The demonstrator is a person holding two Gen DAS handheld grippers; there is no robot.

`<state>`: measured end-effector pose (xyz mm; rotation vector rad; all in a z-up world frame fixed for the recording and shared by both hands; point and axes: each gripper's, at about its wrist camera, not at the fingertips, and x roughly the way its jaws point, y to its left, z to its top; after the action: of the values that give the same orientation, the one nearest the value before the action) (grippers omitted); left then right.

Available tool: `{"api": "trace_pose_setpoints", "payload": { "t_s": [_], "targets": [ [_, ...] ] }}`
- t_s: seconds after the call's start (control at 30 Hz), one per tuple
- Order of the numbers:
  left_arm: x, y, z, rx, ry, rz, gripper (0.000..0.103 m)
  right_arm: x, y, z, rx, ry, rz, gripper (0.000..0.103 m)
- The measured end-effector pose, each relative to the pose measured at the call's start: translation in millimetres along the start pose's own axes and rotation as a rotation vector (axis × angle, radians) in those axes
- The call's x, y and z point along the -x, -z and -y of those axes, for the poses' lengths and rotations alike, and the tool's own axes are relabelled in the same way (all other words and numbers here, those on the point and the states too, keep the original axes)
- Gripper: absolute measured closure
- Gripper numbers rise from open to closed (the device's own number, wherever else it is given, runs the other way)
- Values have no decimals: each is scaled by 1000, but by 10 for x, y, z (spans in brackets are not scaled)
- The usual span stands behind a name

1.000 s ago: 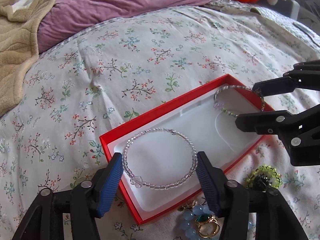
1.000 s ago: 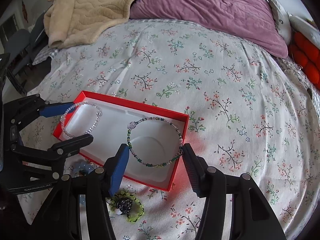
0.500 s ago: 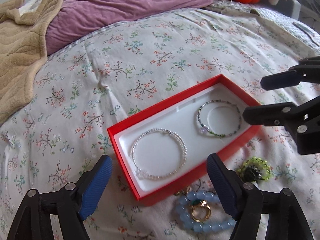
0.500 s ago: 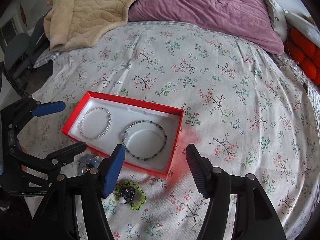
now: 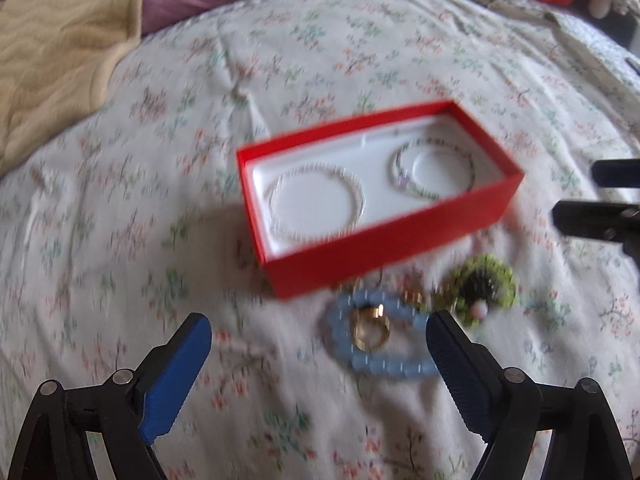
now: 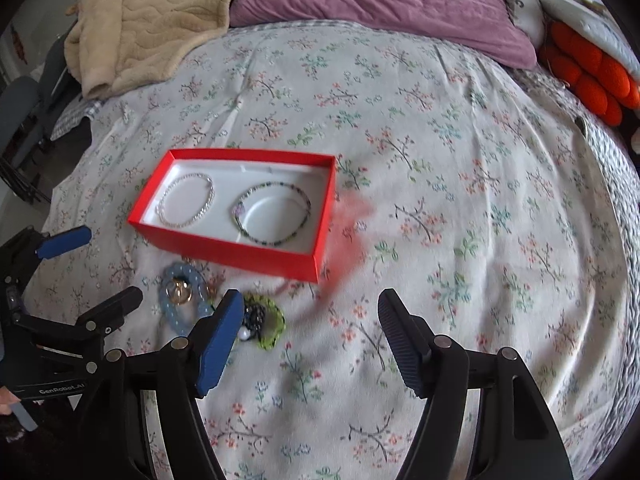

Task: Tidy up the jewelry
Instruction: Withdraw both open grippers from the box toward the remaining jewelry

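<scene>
Your left gripper (image 5: 318,354) and right gripper (image 6: 310,338) both hang with jaws spread wide, holding nothing. The red box (image 6: 224,246) with two bracelets lies ahead of them on the bed (image 6: 460,168). A blue bead bracelet (image 5: 374,364) and gold ring (image 5: 370,330) sit between your left jaws.

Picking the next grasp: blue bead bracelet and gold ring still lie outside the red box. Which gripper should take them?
Probably left. The blue bead bracelet and gold ring lie almost between the left gripper jaws, open. The right gripper is also open, but points past them at bare bedspread.

Floral bedspread (image 6: 440,160) — perhaps orange cushions (image 6: 588,76).
</scene>
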<state>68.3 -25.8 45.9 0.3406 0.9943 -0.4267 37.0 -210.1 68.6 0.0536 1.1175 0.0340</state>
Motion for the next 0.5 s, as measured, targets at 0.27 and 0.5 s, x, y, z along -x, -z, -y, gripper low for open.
{"api": "trace_pose_setpoints", "payload": {
  "t_s": [0.27, 0.5],
  "targets": [
    [-89, 358, 4, 76, -10, -82, 12, -11, 286, 104, -32, 101, -76, 29],
    [-179, 502, 51, 155, 35, -93, 14, -35, 442, 115, -24, 119, -109, 29]
  ]
}}
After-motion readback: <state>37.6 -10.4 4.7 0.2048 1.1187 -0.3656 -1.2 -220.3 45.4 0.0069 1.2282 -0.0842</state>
